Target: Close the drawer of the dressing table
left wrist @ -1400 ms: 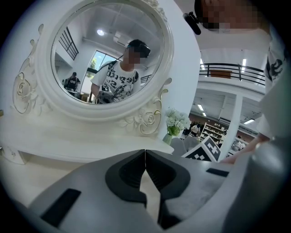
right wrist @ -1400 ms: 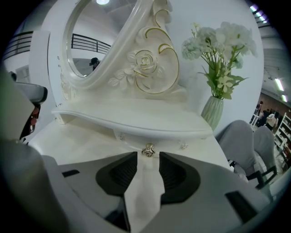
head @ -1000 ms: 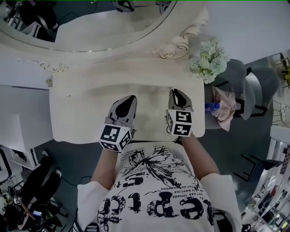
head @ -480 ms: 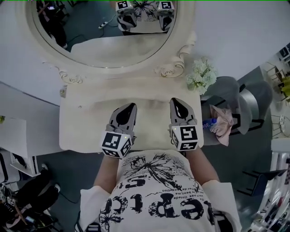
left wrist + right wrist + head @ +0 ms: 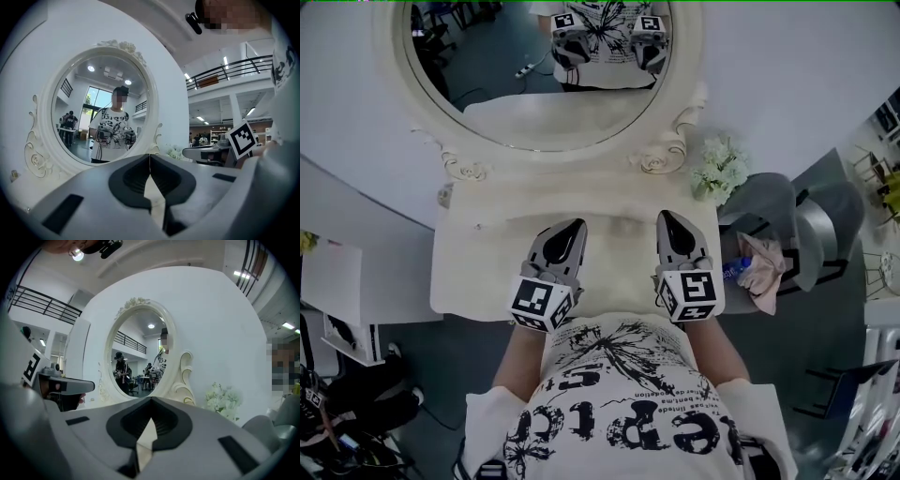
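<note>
The cream dressing table [image 5: 478,272] with its oval mirror [image 5: 534,84] stands in front of me. No drawer sticks out past its front edge in the head view. My left gripper [image 5: 576,225] hovers over the middle of the tabletop, jaws shut with nothing between them. My right gripper [image 5: 664,216] hovers beside it to the right, also shut and empty. In the left gripper view the left gripper [image 5: 150,156] points almost level at the mirror [image 5: 105,108]. In the right gripper view the right gripper [image 5: 151,400] faces the mirror [image 5: 136,357] too.
White flowers [image 5: 719,169] stand at the table's back right corner. A grey chair [image 5: 797,220] to the right holds a pink cloth [image 5: 766,272] and a blue bottle [image 5: 733,272]. A white box [image 5: 328,281] sits left of the table. A white wall is behind the mirror.
Both grippers have risen above the tabletop and now point more level. The head view has tilted up, so much more of the mirror shows.
</note>
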A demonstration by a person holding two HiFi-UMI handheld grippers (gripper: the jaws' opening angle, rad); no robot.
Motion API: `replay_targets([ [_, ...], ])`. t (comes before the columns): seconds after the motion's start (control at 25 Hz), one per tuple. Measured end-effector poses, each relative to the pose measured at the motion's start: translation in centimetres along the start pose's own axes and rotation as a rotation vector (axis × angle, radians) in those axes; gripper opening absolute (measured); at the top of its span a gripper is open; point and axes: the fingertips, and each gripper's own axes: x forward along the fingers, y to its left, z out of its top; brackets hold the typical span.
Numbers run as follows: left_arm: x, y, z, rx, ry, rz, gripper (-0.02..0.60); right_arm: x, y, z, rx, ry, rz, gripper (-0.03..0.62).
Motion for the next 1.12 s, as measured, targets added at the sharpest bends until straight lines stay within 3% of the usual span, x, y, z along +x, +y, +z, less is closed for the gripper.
replay_targets([
  [1.12, -0.7, 0.5, -0.2, -0.017, 0.009, 0.008, 0.020, -2.1, 2.7, 0.5, -0.008, -0.054, 0.076, 0.015],
])
